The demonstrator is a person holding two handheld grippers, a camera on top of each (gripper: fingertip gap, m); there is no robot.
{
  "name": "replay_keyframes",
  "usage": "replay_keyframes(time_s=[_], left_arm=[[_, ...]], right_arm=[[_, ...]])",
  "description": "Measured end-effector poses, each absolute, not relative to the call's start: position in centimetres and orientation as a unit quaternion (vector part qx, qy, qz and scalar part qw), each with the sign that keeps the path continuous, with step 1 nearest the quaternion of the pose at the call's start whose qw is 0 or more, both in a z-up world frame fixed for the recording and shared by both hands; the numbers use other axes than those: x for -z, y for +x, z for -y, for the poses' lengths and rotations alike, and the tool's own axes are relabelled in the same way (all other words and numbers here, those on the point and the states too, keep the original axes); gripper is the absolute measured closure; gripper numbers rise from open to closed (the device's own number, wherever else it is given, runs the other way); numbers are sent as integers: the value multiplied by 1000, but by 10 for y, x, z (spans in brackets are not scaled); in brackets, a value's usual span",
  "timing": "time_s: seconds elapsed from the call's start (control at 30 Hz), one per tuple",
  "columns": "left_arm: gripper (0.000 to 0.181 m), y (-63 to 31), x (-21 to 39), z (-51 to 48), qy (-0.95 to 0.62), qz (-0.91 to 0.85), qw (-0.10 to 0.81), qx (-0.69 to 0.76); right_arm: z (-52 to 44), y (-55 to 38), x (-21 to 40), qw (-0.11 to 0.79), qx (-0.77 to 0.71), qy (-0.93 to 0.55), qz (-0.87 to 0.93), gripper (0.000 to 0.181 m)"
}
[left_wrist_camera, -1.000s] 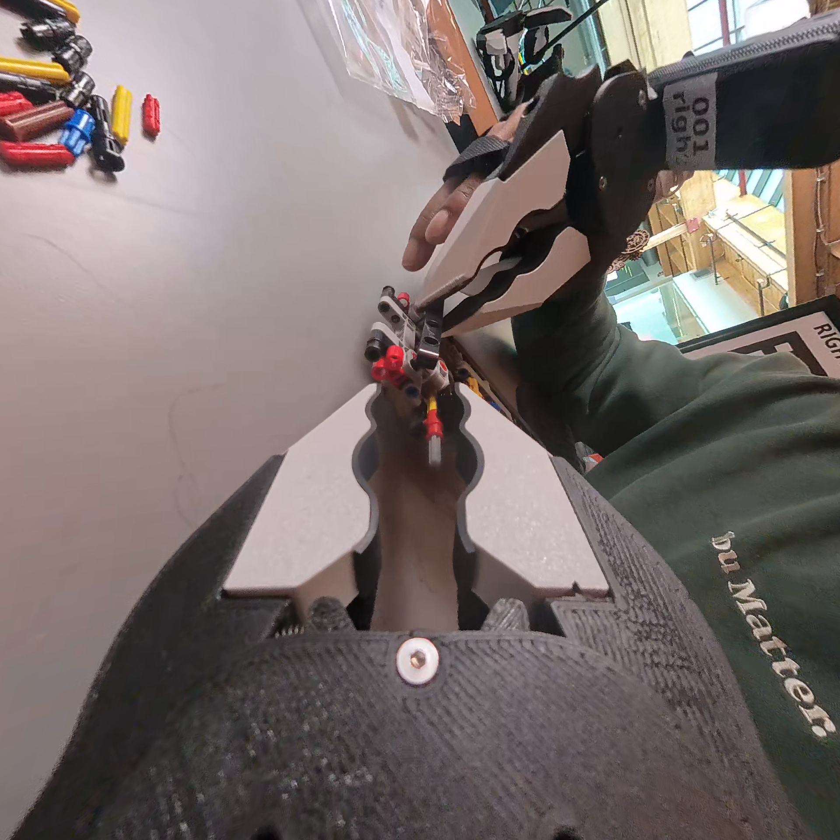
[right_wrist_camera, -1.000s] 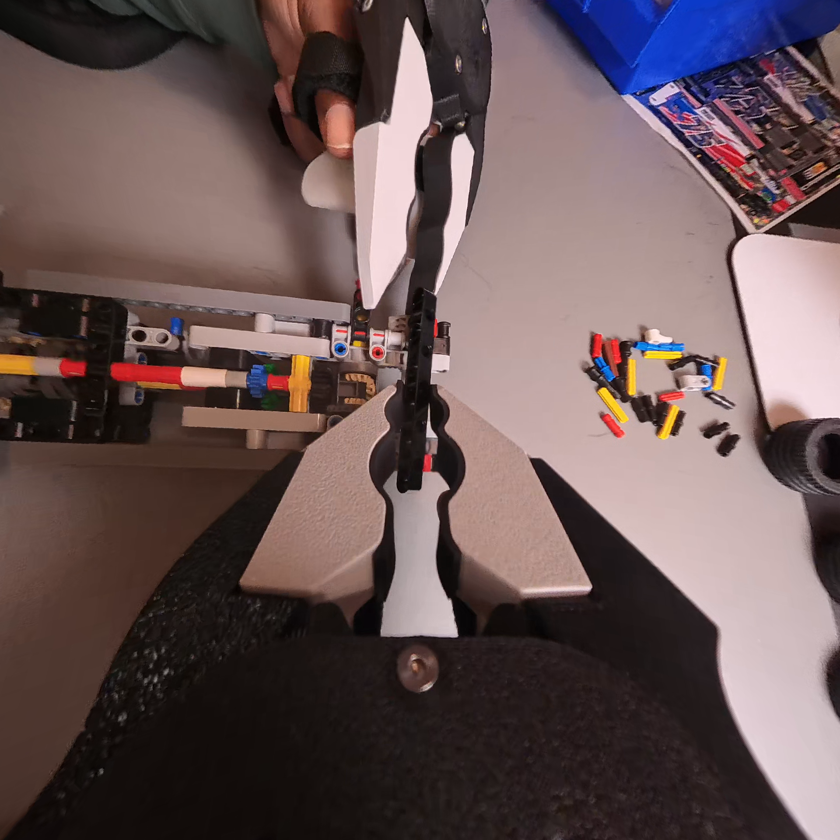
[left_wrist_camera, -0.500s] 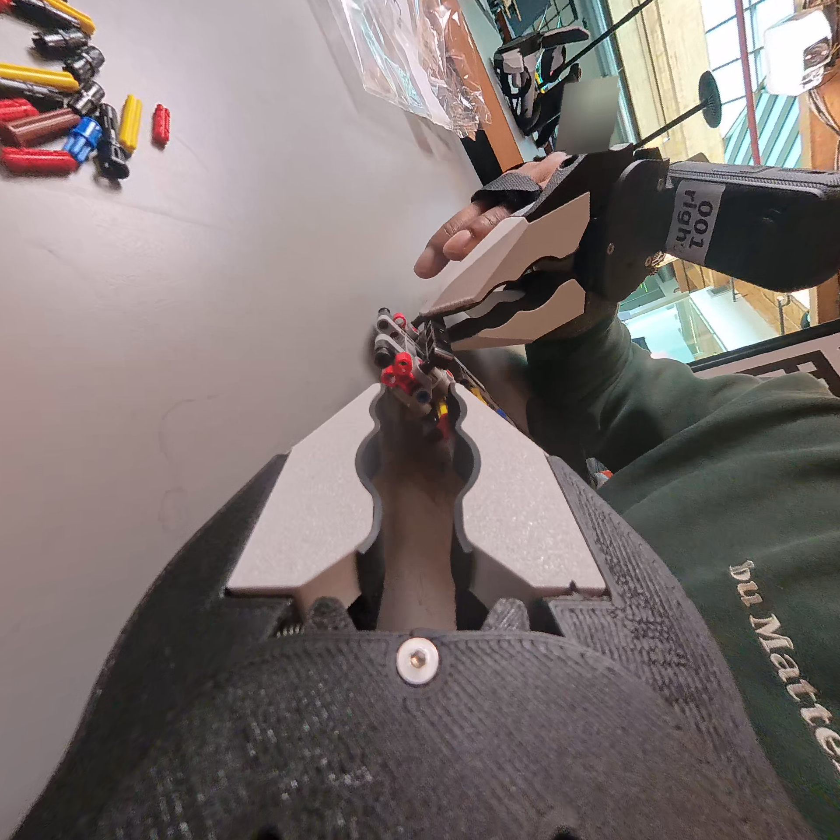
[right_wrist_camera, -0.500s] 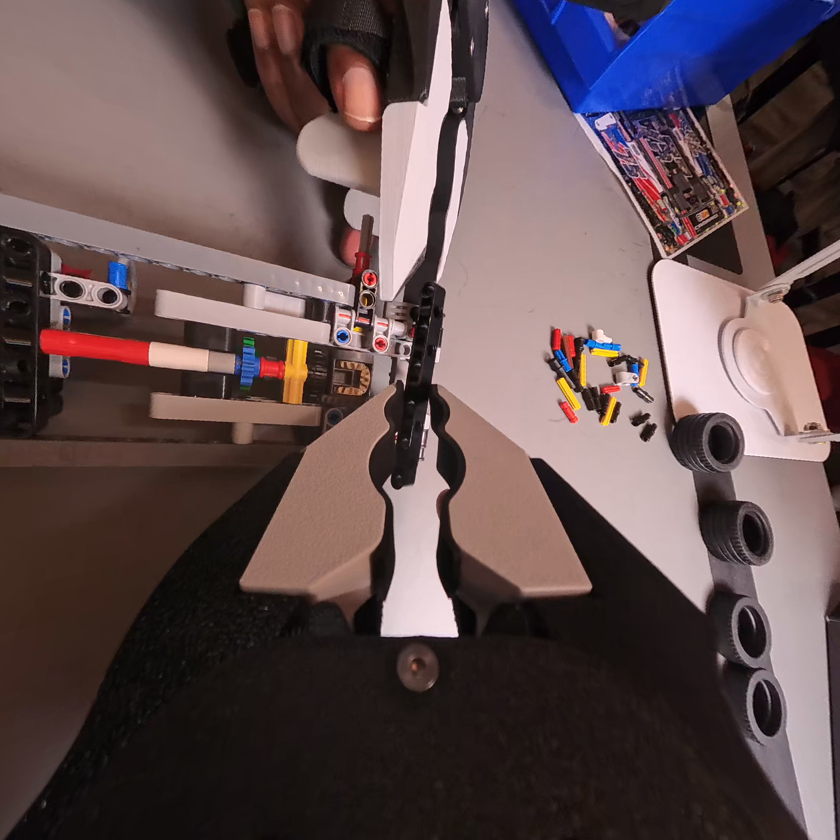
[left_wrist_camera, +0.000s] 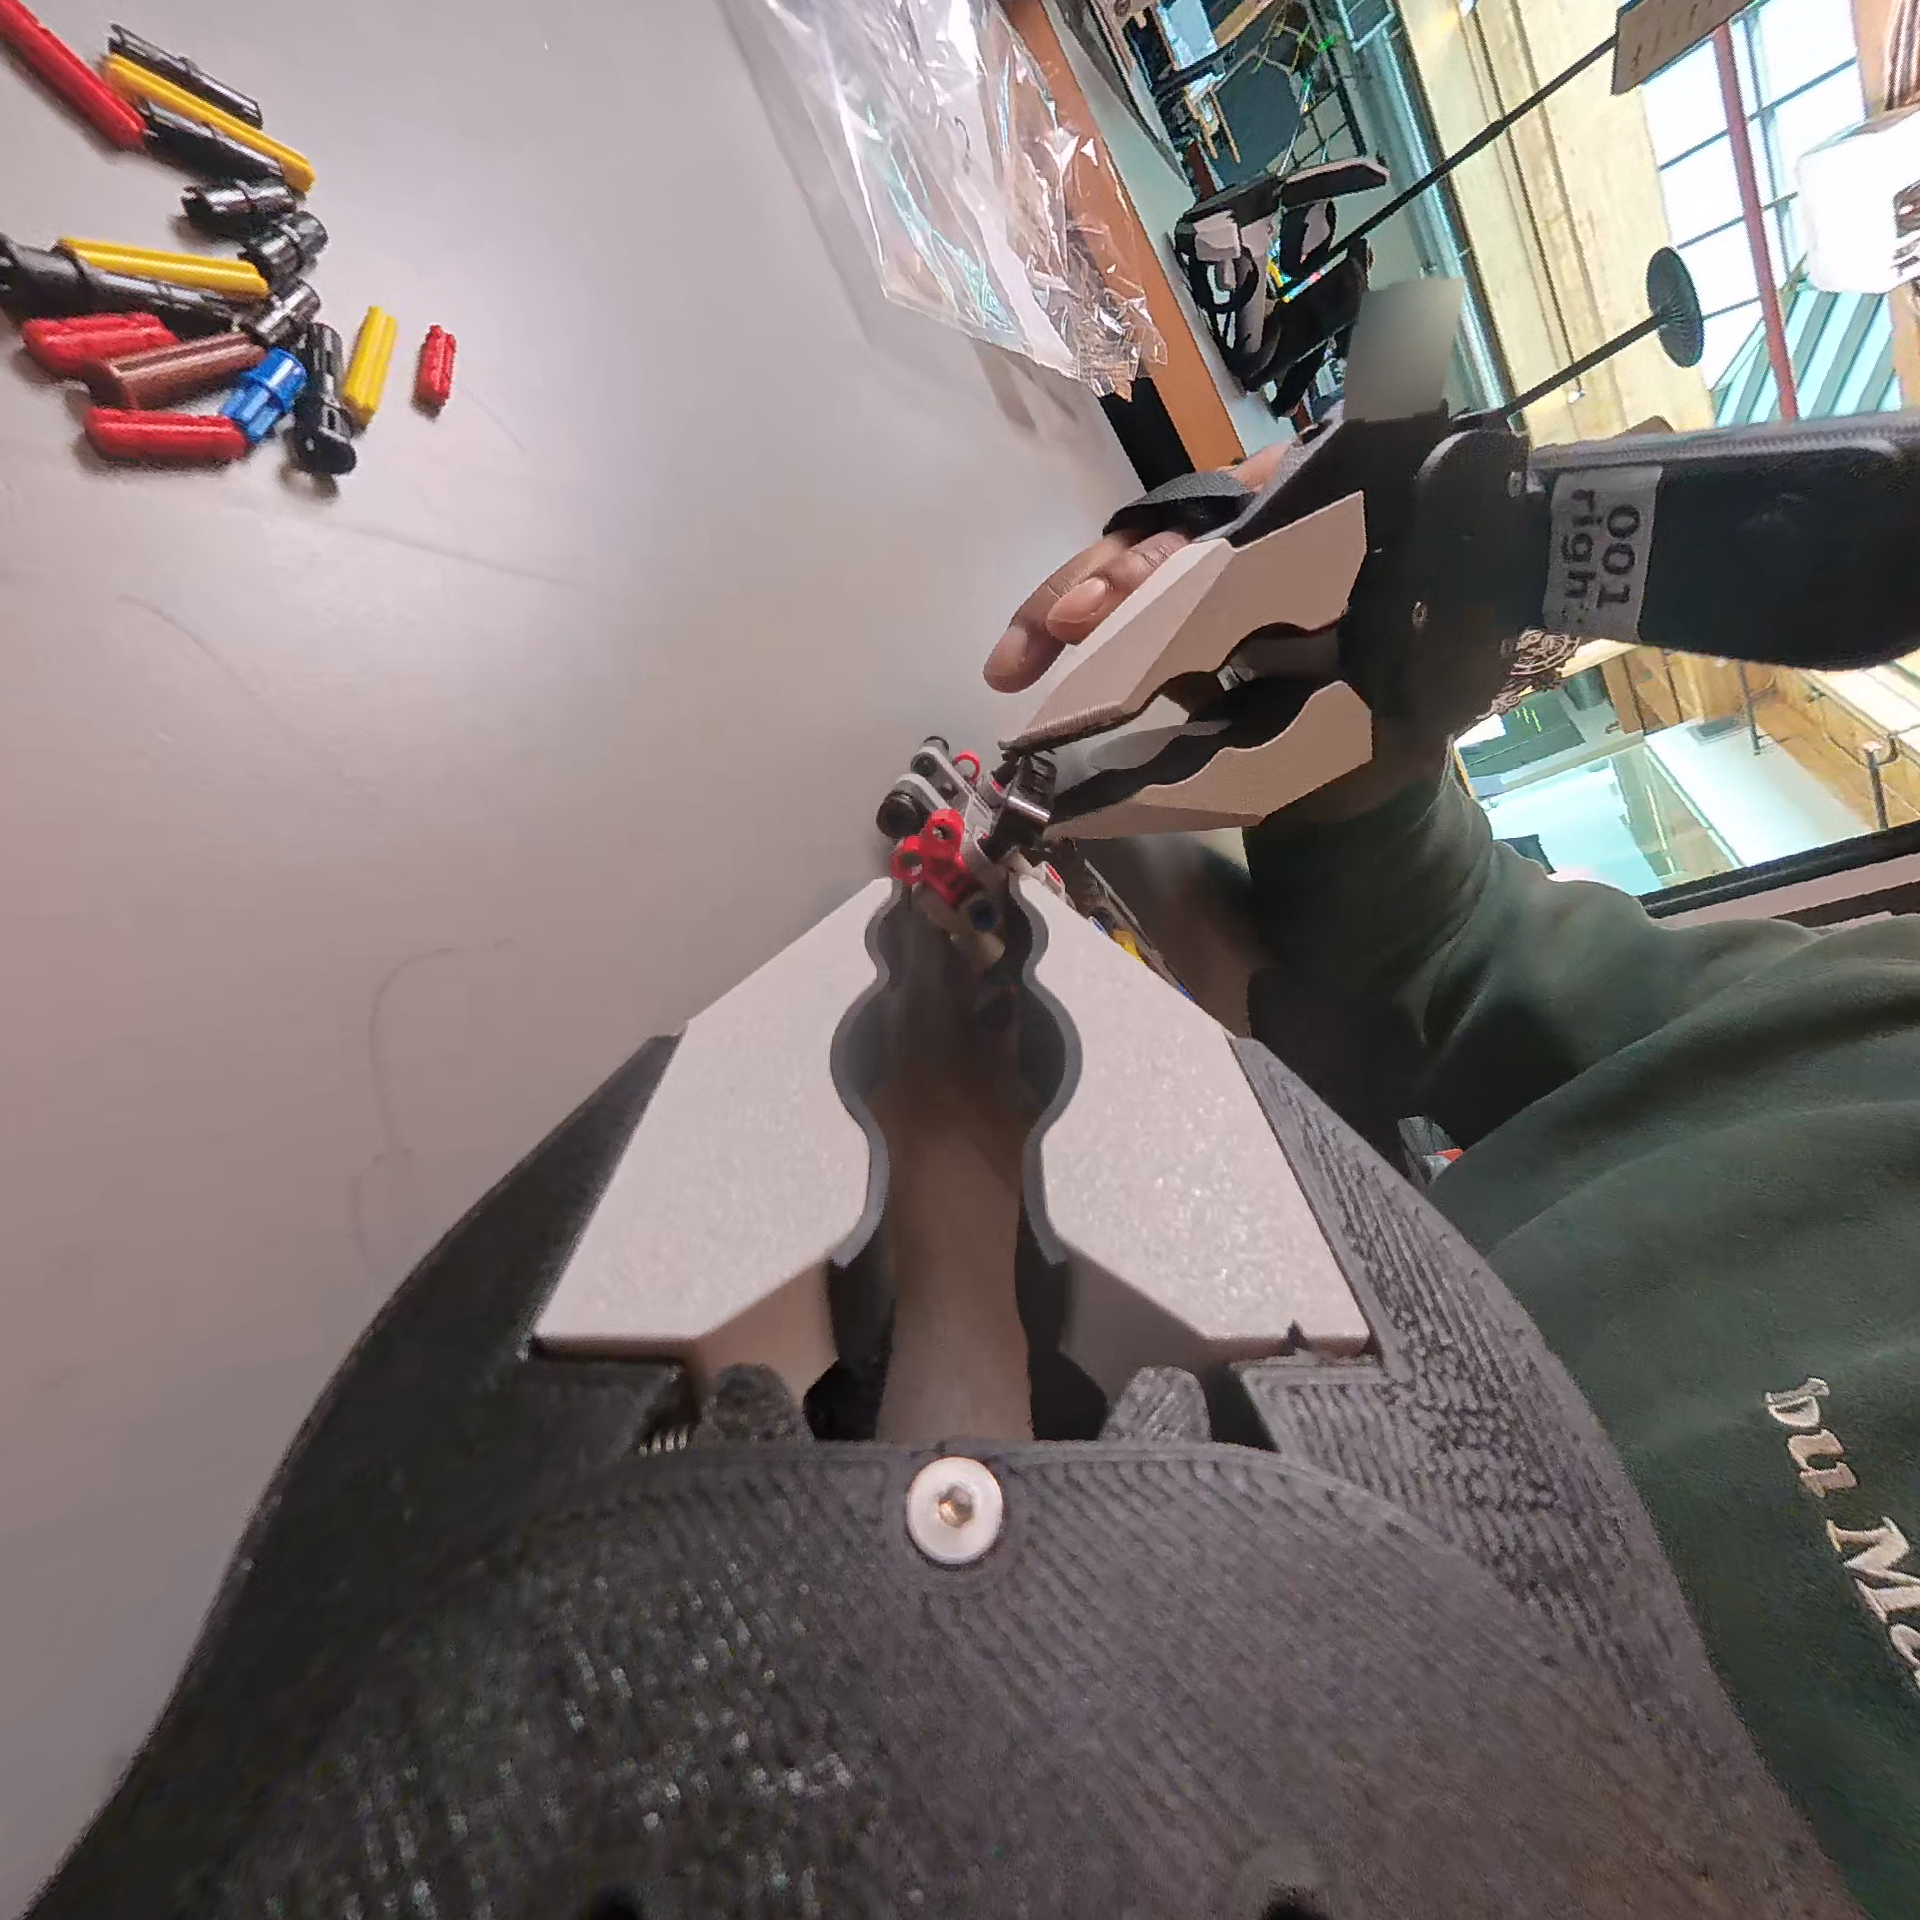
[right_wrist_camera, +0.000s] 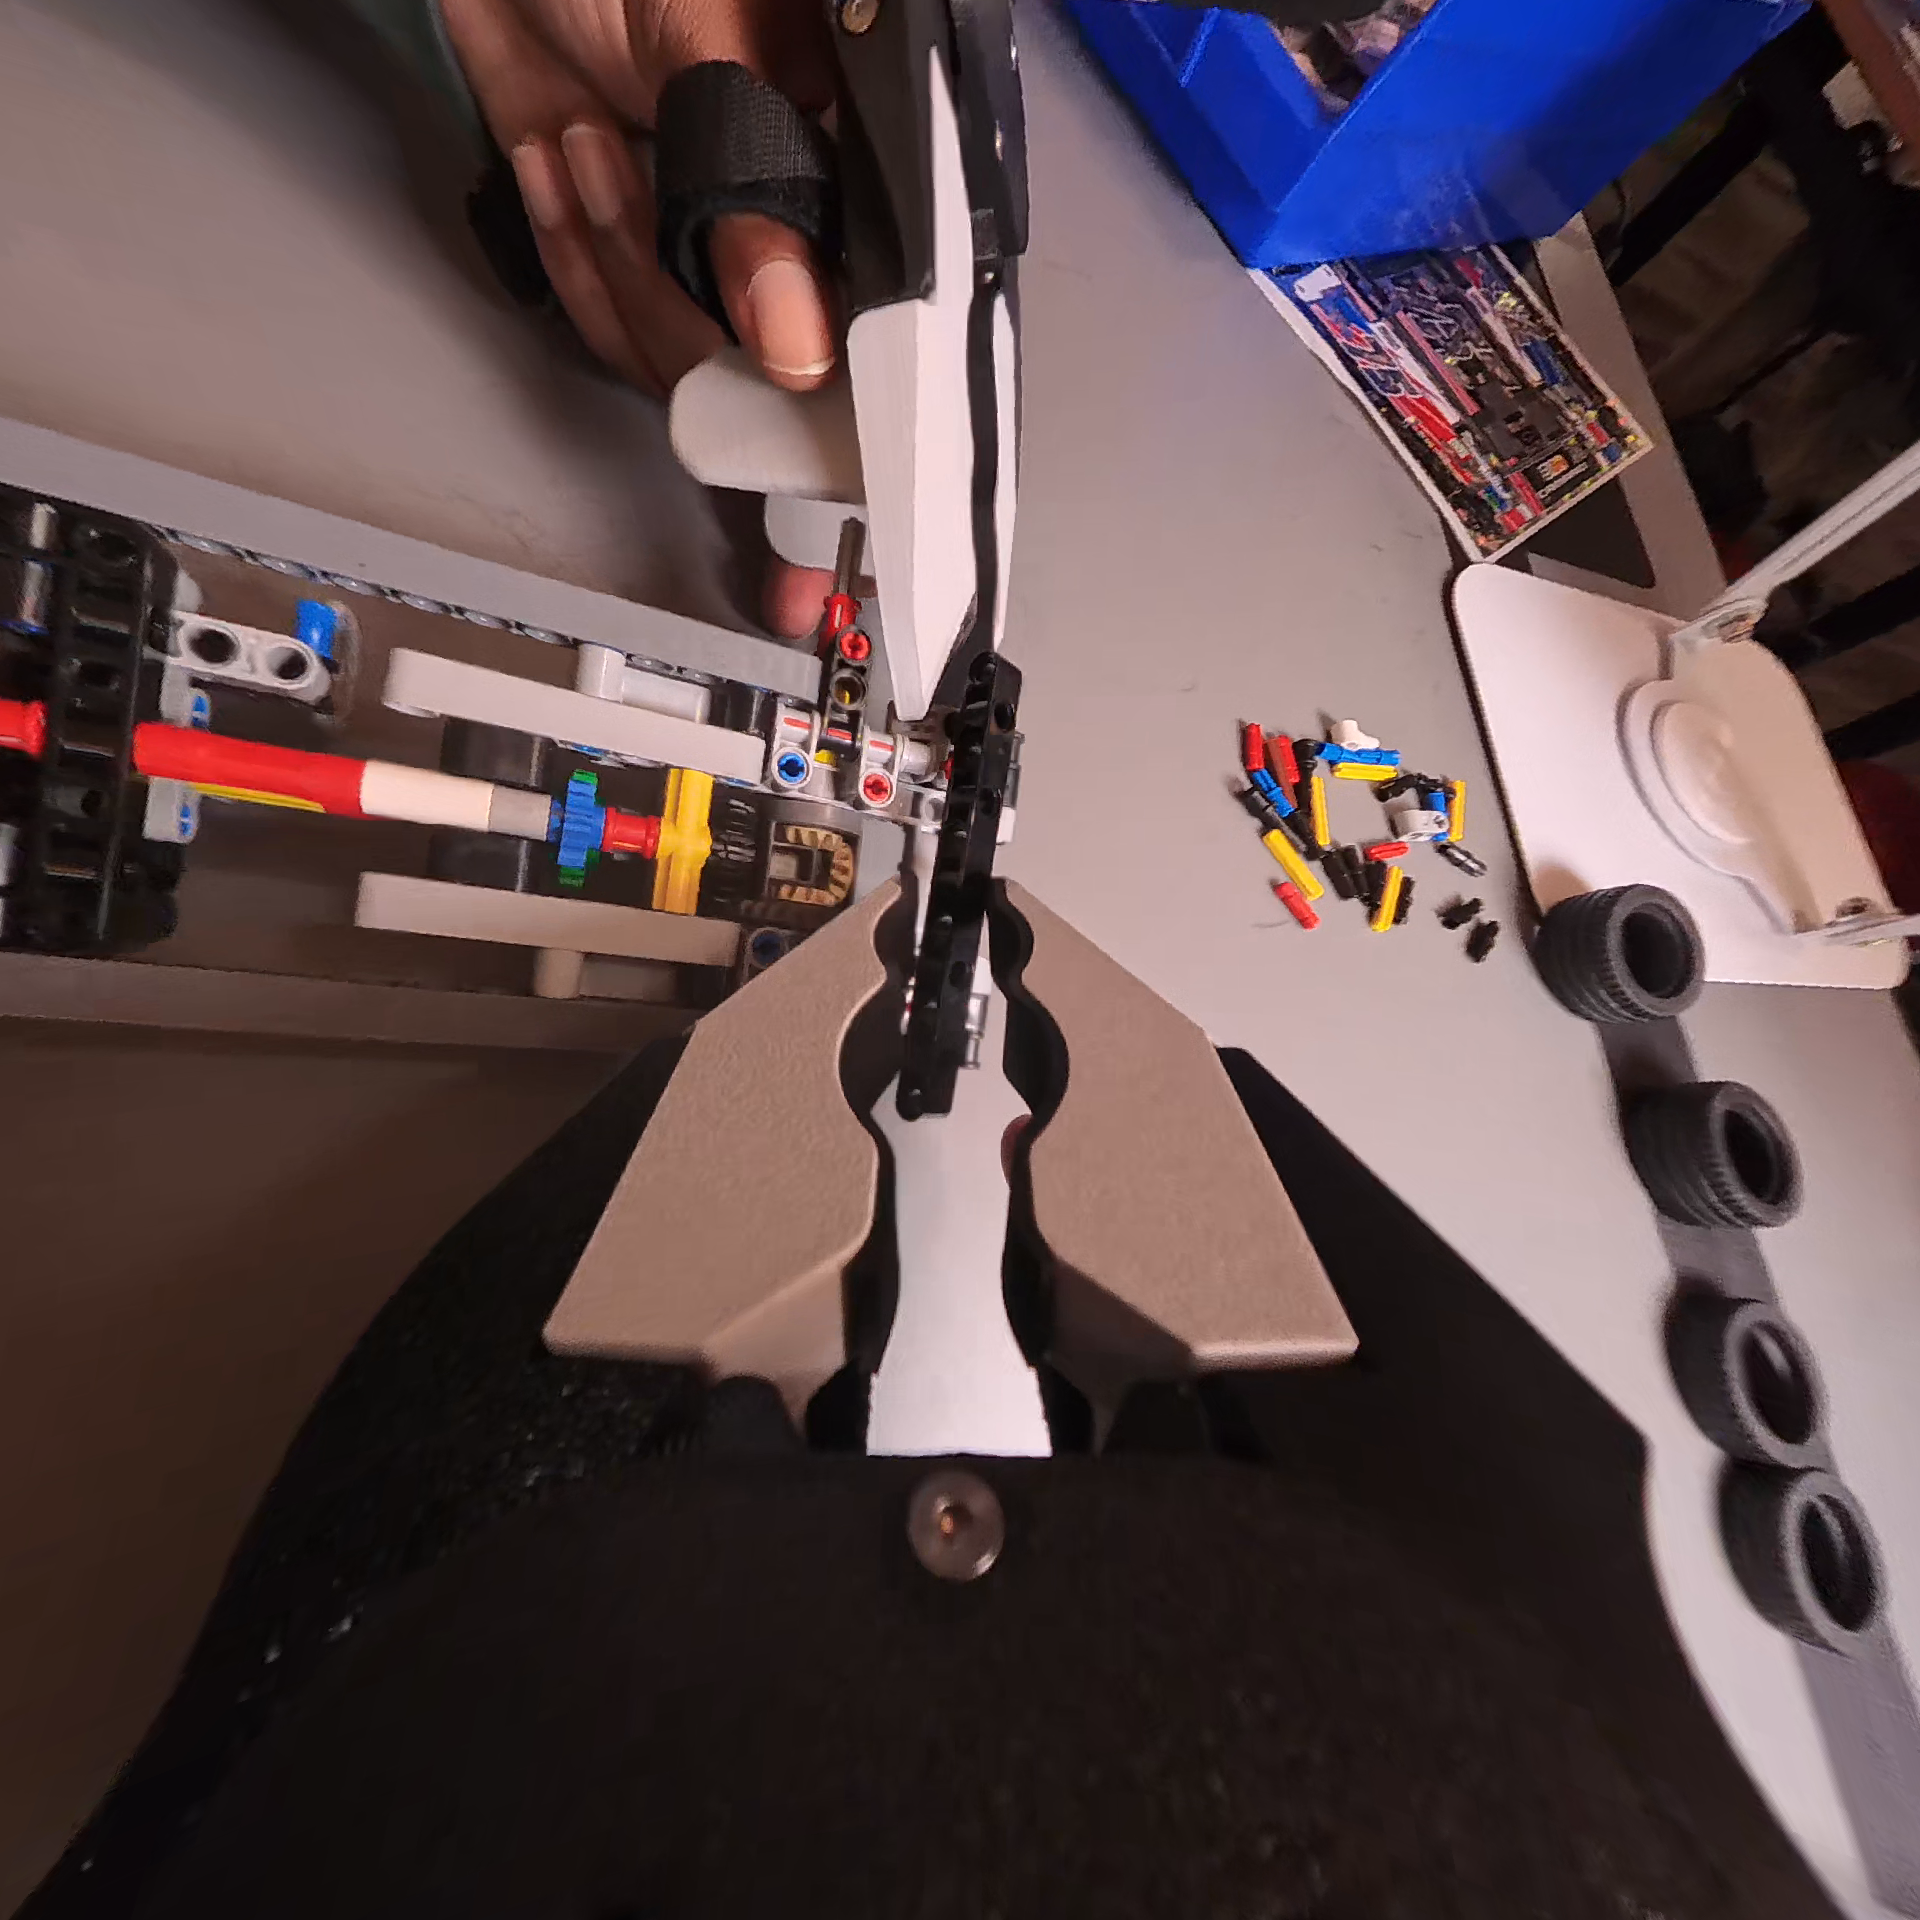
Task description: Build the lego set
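Observation:
A long lego assembly [right_wrist_camera: 520, 790] of grey beams, black frames and a red and white axle lies on the grey table [right_wrist_camera: 1195, 520]. My left gripper [left_wrist_camera: 961, 899] is shut on its near end, a cluster of grey and red parts [left_wrist_camera: 940, 852]. It also shows in the right wrist view [right_wrist_camera: 940, 707], coming down from above. My right gripper [right_wrist_camera: 951, 883] is shut on a black holed beam [right_wrist_camera: 961, 821] and holds it across that same end. The right gripper [left_wrist_camera: 1034, 784] and the beam [left_wrist_camera: 1029, 805] also show in the left wrist view.
A pile of loose coloured pins [right_wrist_camera: 1351, 821] lies right of the assembly and shows in the left wrist view [left_wrist_camera: 208, 343]. Several black tyres [right_wrist_camera: 1621, 951] line the right edge by a white stand base [right_wrist_camera: 1558, 727]. A blue bin [right_wrist_camera: 1455, 125], a booklet [right_wrist_camera: 1455, 384] and clear bags [left_wrist_camera: 966, 187] lie farther off.
Both grippers keep their hold. The right gripper has drawn back and tilted, so the tyres come into view. The assembly's end sits deeper between the left fingers, hiding the small yellow and red axle.

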State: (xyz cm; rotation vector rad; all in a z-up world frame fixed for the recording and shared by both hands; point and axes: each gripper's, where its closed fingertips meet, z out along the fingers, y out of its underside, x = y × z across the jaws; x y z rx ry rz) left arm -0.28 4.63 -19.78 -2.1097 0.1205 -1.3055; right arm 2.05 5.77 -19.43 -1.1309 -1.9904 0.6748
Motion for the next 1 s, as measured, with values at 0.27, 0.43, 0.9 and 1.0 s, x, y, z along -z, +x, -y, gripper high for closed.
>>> replay_keyframes(time_s=[0.27, 0.43, 0.9, 1.0], left_arm=[[177, -4, 192, -48, -801, -51, 342, 488], [167, -11, 188, -48, -799, -61, 353, 483], [167, -6, 177, -51, -773, -239, 428, 402], [172, -5, 179, -52, -773, -254, 432, 388]], right_arm=[[-56, 21, 190, 317, -338, -487, 741, 171], [-60, 20, 189, 335, -317, -485, 743, 174], [-58, 18, 185, 379, -289, -443, 759, 174], [-57, 18, 185, 380, -291, -437, 762, 173]])
